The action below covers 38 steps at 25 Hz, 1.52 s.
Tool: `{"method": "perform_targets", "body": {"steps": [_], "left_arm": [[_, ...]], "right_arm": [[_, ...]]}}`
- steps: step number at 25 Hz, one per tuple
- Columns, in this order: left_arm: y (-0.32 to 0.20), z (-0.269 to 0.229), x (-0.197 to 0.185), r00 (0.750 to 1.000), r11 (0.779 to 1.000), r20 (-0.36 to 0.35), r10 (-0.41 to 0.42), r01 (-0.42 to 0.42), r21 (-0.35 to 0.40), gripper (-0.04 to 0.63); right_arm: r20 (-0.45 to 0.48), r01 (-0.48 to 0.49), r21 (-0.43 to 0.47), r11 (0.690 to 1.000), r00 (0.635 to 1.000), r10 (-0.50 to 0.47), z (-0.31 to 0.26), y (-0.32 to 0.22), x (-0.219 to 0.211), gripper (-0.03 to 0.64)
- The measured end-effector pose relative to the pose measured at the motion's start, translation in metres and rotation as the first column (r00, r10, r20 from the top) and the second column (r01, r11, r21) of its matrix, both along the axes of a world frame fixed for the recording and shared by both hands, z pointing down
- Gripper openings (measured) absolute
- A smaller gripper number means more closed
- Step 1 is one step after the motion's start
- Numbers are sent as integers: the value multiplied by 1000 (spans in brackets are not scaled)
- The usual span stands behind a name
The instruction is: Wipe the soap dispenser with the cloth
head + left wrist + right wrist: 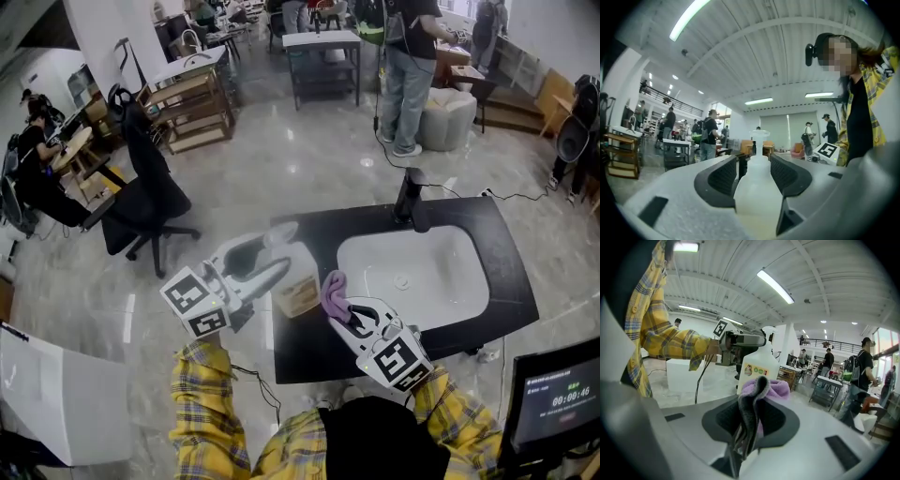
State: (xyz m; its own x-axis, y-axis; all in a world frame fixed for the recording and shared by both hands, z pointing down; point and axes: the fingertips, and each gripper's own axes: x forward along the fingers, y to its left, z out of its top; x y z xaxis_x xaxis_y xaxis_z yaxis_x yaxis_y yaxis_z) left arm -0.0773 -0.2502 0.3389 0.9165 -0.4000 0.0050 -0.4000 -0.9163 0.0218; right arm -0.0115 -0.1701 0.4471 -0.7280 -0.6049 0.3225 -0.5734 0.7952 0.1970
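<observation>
Black counter (305,349): sink (441,246), faucet (410,201) behind; soap dispenser (298,292) left of sink.

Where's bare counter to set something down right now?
Bare: the counter strip right of the sink, and the back-left corner between the faucet and the counter edge. Crowded: the left end, where the soap dispenser and cloth meet.

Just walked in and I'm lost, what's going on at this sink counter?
A person in a yellow plaid shirt works two grippers at a black counter with a white sink. The right gripper has its jaws shut on a purple cloth. The soap dispenser stands upright between the jaws of the left gripper, which look open around it. The cloth is near the dispenser.
</observation>
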Motion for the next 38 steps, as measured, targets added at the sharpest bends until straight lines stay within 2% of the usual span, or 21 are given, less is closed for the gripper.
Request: {"method": "perform_targets", "body": {"steps": [3, 8, 10, 15, 17, 19, 28, 33, 38], "left_arm": [[0, -1, -3, 989, 989, -21, -146, 146, -14, 201], [2, -2, -3, 936, 936, 16, -351, 351, 12, 201], [2, -2, 0, 915, 916, 39, -402, 401, 25, 201], [-1, 2, 2, 873, 876, 85, -480, 482, -6, 177], [-2, 4, 3, 864, 869, 103, -493, 495, 9, 153], [-2, 4, 3, 872, 878, 108, -477, 479, 7, 147], [-2, 1, 0, 947, 952, 97, -305, 307, -8, 144], [-2, 3, 4, 968, 971, 90, -236, 238, -3, 144], [-4, 3, 4, 977, 980, 78, -197, 196, 10, 144]], "right_arm": [[8, 11, 1, 1000, 1000, -11, -2, 0, -5, 81], [2, 33, 7, 999, 999, -33, -4, 1, -15, 81], [3, 42, 9, 999, 999, -42, -6, 2, -20, 81], [9, 55, 13, 998, 998, -56, -9, 4, -27, 80], [12, 58, 14, 998, 998, -58, -9, 3, -27, 81], [13, 59, 16, 998, 998, -59, -9, 3, -26, 81], [16, 72, 16, 997, 997, -72, -11, 6, -30, 81], [12, 67, 16, 998, 998, -68, -7, 5, -25, 81], [10, 55, 20, 998, 998, -55, -9, 2, -22, 81]]}}
